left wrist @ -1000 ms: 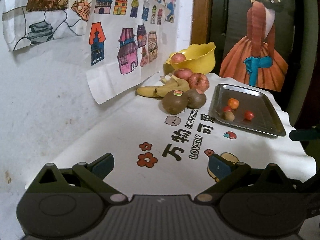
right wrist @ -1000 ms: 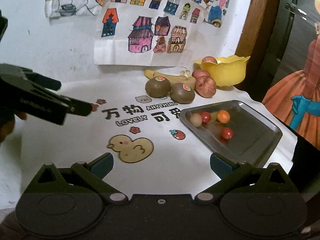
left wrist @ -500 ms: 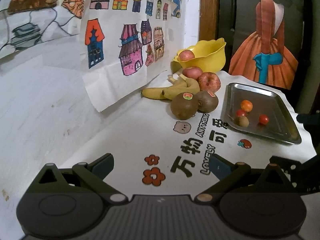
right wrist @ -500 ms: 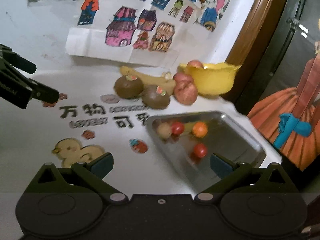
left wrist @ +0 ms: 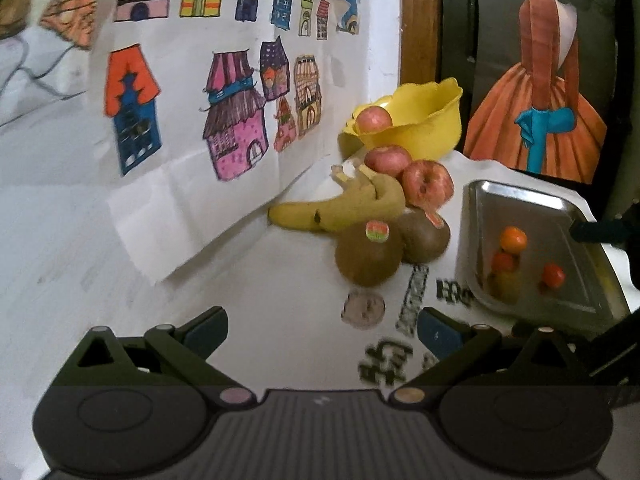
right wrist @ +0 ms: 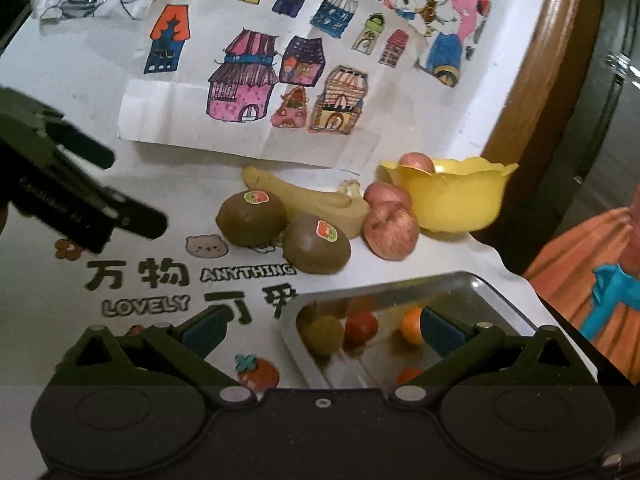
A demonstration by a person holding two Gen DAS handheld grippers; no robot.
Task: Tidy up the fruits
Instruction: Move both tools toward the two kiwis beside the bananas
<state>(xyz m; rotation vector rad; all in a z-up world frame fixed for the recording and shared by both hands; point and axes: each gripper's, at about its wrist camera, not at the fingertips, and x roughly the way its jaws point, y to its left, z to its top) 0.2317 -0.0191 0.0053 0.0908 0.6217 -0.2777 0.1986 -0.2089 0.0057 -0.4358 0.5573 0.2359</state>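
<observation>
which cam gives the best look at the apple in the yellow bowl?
Left wrist view. It looks down into the yellow bowl, so most of the apple shows above the near rim. In the right wrist view the bowl is seen side-on and only the apple's top peeks over the rim.

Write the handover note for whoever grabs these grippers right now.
Left gripper: open, empty, low over the tablecloth, short of the kiwis.
Right gripper: open, empty, over the near end of the metal tray.
Fruit: one apple in the yellow bowl; two apples, bananas and two kiwis bunched on the cloth beside the bowl; four small fruits in the tray.
Done: nothing held; one apple is in the bowl.
Left: probably sort the loose apples, bananas and kiwis.
</observation>
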